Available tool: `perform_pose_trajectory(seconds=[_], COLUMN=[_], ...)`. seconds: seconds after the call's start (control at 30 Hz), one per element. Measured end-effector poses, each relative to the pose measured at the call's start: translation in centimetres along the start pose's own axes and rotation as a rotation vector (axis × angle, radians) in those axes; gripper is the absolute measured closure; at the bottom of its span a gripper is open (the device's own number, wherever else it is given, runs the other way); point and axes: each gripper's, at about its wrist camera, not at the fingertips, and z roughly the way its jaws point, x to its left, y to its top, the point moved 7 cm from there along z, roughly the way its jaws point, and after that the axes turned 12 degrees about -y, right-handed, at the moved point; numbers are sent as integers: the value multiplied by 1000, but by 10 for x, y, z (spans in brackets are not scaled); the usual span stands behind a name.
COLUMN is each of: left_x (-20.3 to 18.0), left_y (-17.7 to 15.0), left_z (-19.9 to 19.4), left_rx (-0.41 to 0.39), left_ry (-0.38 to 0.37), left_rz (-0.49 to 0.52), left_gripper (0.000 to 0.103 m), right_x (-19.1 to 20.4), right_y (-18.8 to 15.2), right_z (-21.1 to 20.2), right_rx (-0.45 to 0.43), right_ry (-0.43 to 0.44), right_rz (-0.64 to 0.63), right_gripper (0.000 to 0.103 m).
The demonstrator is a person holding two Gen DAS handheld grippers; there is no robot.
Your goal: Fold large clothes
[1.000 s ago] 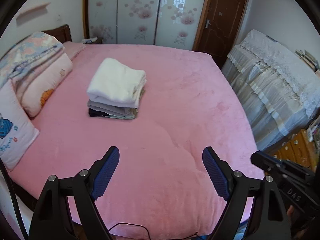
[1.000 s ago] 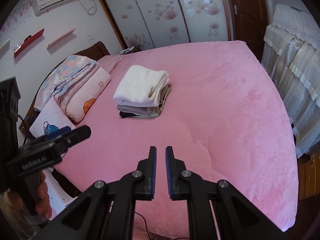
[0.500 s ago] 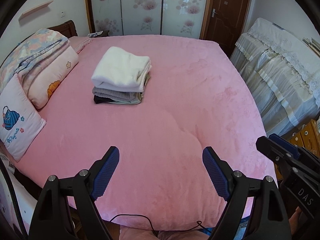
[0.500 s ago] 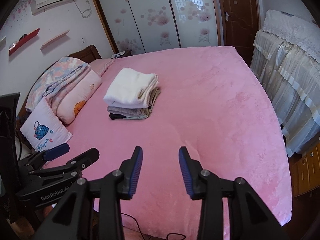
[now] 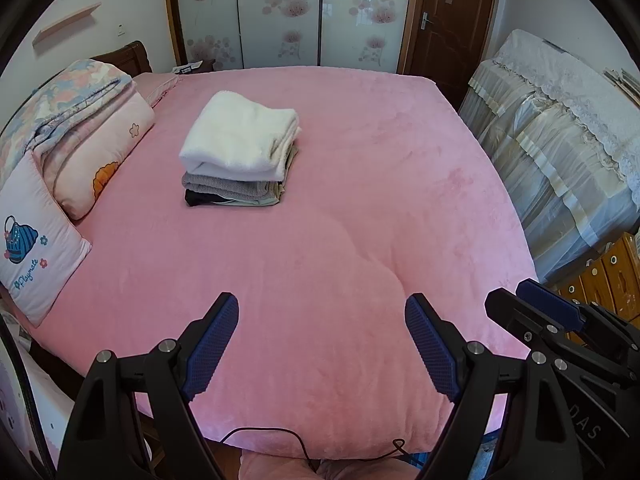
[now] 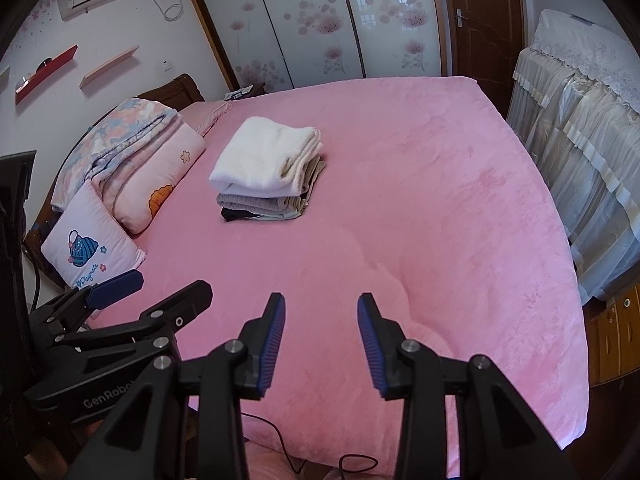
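Observation:
A stack of folded clothes (image 5: 240, 148) (image 6: 266, 160) lies on the pink bed (image 5: 360, 220) (image 6: 420, 220), left of the middle, with a thick white piece on top and grey, beige and black pieces below. My left gripper (image 5: 322, 304) hangs open above the bed's near edge, nothing between its blue pads. Beside it, my right gripper (image 6: 321, 300) is open about half as wide and also empty. Each gripper shows in the other's view: the right gripper (image 5: 536, 304) at the lower right, the left gripper (image 6: 120, 284) at the lower left. Both are well short of the stack.
A folded floral quilt (image 5: 72, 112) and two pillows (image 5: 32, 248) lie along the bed's left side. Cloth-covered furniture (image 5: 560, 148) stands close on the right, with wooden drawers (image 5: 604, 276) below it. A thin black cable (image 5: 280, 436) runs across the bed's near edge.
The right gripper's jaws went from almost shut to open. Both views dipped a little, and the bed's near edge and the cable came into the left view.

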Motion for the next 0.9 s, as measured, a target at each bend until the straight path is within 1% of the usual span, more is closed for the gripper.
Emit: perform_pose_trajectory(seconds=[0.6,0.9], left_x=[1,0], left_y=[-3,-4], left_z=[10,13], left_rx=[40,47], left_ry=[6,5], left_rz=[-13,-14], left_gripper=[19,19], right_x=[2,1], right_y=[-2,-3], right_z=[10,11], right_rx=[38,42], right_ry=[-7,-12], right_rz=[20,24], right_gripper=[65,65])
